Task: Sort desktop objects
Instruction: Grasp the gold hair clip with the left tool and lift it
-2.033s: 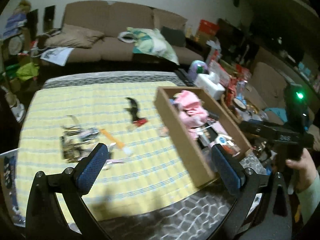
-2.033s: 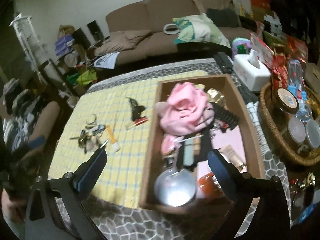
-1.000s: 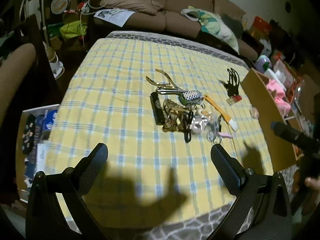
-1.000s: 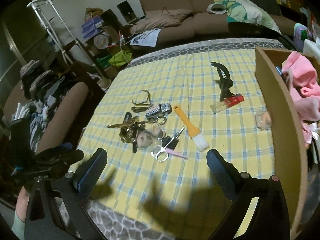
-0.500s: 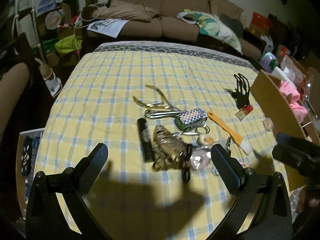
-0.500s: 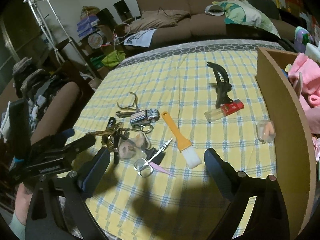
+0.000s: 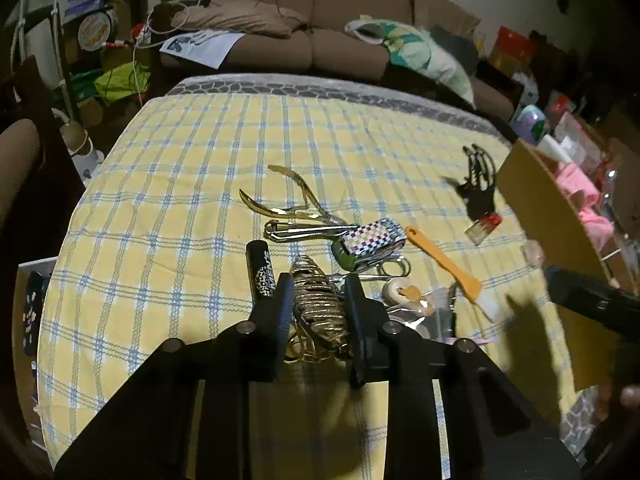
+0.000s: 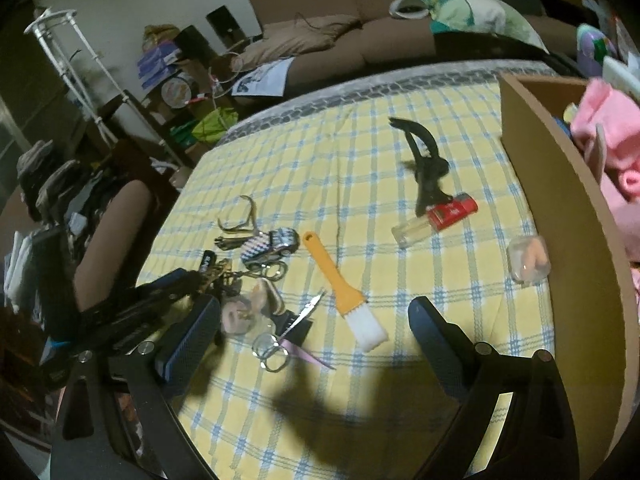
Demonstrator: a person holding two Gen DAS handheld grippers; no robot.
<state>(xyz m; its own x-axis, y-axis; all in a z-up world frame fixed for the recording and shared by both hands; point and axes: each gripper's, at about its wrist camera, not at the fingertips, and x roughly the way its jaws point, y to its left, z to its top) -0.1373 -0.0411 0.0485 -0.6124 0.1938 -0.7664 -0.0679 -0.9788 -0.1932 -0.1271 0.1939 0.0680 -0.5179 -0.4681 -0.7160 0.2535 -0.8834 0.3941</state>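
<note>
A pile of small objects lies on the yellow checked cloth (image 7: pixel 192 184). My left gripper (image 7: pixel 318 284) is down in the pile and its jaws are closing. A gold wire hair clip (image 7: pixel 318 304) sits between the pads, which touch both its sides. Around it lie a black tube (image 7: pixel 262 270), a checkered toy car (image 7: pixel 370 240), gold nippers (image 7: pixel 288 200) and an orange brush (image 7: pixel 440 258). My right gripper (image 8: pixel 314 302) hovers open above the brush (image 8: pixel 332 276) and small scissors (image 8: pixel 288 332), holding nothing.
A wooden box (image 8: pixel 560 200) with pink cloth (image 8: pixel 612 120) stands at the right. Beside it lie a black hair claw (image 8: pixel 424 164), a red-capped bottle (image 8: pixel 440 216) and a small clear case (image 8: pixel 528 258). A brown sofa (image 7: pixel 320 40) is behind the table.
My left jaws went from wide open to closed in on the gold hair clip. Both grippers came nearer to the pile.
</note>
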